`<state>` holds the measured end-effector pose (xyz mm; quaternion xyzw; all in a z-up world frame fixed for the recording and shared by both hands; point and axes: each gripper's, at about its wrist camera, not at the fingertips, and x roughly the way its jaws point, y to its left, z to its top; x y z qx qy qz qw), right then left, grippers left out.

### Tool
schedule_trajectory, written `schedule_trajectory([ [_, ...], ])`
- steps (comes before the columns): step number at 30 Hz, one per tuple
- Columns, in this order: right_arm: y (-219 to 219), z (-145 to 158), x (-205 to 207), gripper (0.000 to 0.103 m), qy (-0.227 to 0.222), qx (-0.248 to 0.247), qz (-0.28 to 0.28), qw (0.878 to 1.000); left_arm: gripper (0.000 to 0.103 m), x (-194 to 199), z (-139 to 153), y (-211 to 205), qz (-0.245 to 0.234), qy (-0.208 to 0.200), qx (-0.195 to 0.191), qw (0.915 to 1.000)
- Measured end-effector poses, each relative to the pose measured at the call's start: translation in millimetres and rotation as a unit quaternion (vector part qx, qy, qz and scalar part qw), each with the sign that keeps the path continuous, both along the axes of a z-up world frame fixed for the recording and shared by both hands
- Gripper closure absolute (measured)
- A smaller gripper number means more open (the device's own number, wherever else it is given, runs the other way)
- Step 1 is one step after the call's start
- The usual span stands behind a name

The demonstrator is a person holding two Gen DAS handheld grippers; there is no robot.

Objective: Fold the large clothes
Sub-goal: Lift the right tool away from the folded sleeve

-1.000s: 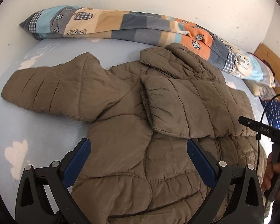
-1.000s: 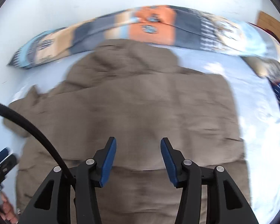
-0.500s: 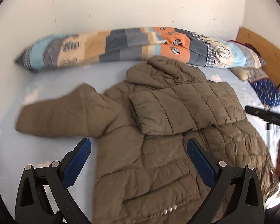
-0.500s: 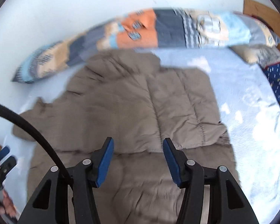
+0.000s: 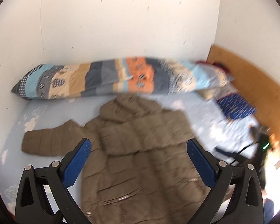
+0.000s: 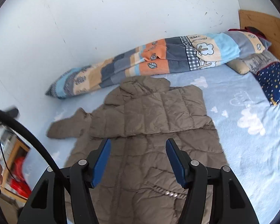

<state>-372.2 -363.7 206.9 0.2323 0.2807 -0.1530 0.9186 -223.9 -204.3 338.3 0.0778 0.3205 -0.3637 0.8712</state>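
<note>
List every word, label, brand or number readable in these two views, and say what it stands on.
No text can be read in either view.
Patchwork blanket: only pictures, a cloud-shaped tree and leaves; no letters.
Brown padded jacket: no label or brand showing; the metal snaps near the hem carry nothing legible.
Blue sheet: cloud prints, no words.
Left tongs and right tongs: no markings visible.

blue bed [image 6: 233,115] carries brown jacket [image 6: 149,115], patchwork quilt [image 6: 158,59], pillows [image 6: 274,80].
</note>
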Motion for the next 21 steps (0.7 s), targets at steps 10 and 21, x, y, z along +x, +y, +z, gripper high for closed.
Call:
schedule_trajectory([
  [10, 0, -31, 25, 0.037, 0.021, -0.033, 0.023, 0.999, 0.001, 26, -53, 6, 0.035, 0.018, 0.008, 0.9992],
  [21, 7, -62, 71, 0.037, 0.059, -0.038, 0.056, 0.996, 0.001, 70, -107, 59, 0.124, 0.070, -0.009, 0.9898],
])
